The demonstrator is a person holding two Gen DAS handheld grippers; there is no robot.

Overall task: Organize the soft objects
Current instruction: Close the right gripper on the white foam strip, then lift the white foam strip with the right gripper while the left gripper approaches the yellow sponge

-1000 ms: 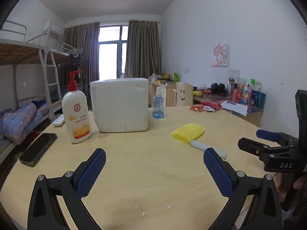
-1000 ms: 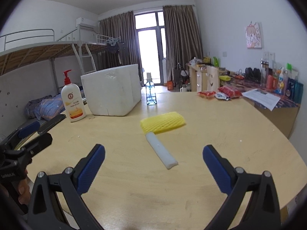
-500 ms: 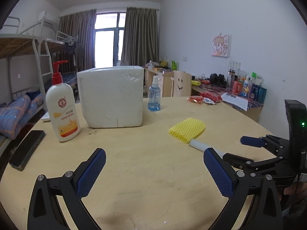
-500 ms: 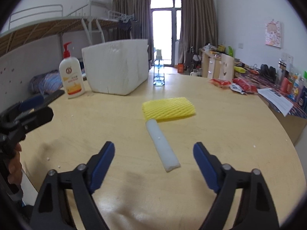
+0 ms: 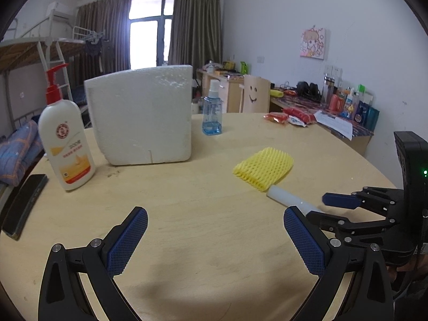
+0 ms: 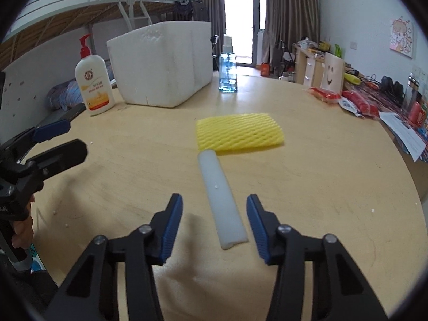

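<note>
A round wooden table (image 6: 334, 187) is carrying everything, and toward its far side a white foam box (image 6: 163, 64) is standing with a lotion pump bottle (image 6: 93, 85) to its left and a small blue spray bottle (image 6: 228, 72) to its right. Nearer the middle, a yellow foam net sleeve (image 6: 238, 135) is lying flat, with a white foam stick (image 6: 223, 203) touching its near edge and pointing back toward the right gripper (image 6: 214, 223). That gripper's jaws have just been closing and are now standing about half open, straddling the stick's near end without pressing it. The left gripper (image 5: 215, 240) is hovering wide open over bare table, holding nothing. The stick is looking light and squashy, so a gentle pinch across its width, a little in from the near end, is probably suiting it best; a hard squeeze could dent it.
</note>
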